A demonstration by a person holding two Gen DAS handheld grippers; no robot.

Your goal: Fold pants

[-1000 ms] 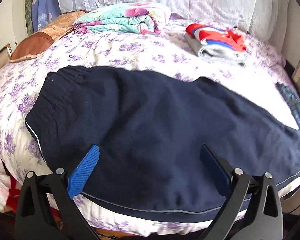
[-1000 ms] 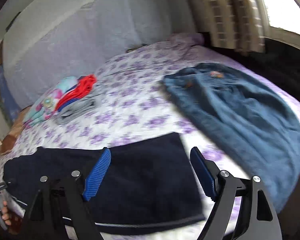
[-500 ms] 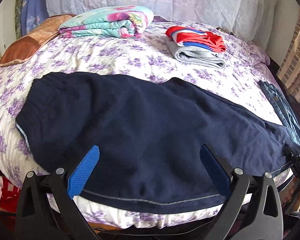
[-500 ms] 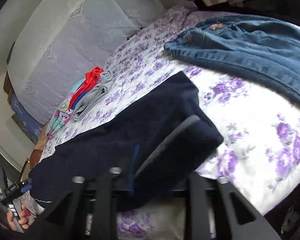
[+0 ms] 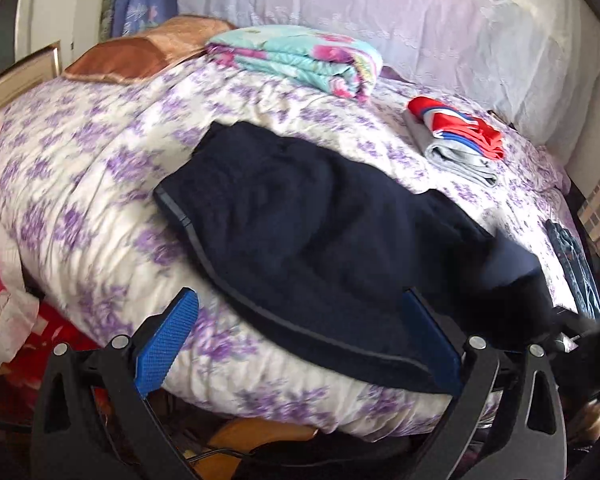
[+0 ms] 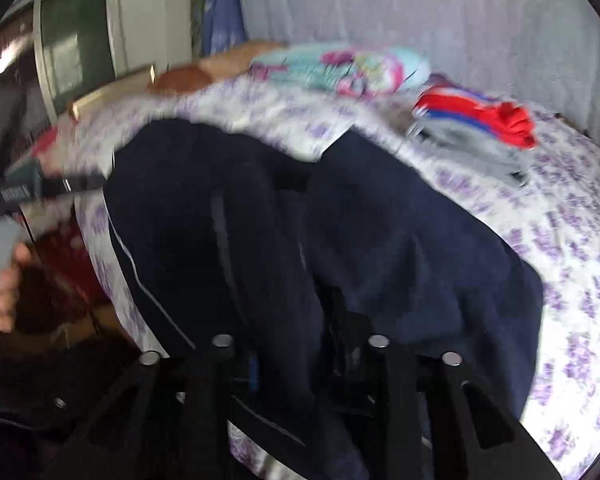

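The dark navy pants (image 5: pixel 320 240) lie across the near half of the bed (image 5: pixel 100 184), doubled over on themselves, one layer draped on top of the other, with a pale stripe running along the near edge.

The left gripper (image 5: pixel 300 340) hangs over the near edge of the bed with its blue pads spread wide and nothing between them; one pad sits over the flowery sheet, the other over the pants' hem.

The right gripper (image 6: pixel 296 344) is buried in the navy cloth. Its jaws have just been opening a bit after a squeeze, and a fold of the pants still runs up between its fingers. The picture is too blurry to say whether the pads are actually pinching it.

Around it: a folded floral blanket (image 5: pixel 300 60) and a brown pillow (image 5: pixel 140 56) near the back of the bed, and a folded pile of red, blue and grey clothes (image 5: pixel 456 136) just past the pants. Jeans (image 5: pixel 576 264) peek in at the far right edge. In the right wrist view, the person's hand (image 6: pixel 4 292) shows at the left, wrapped round the other gripper's handle.
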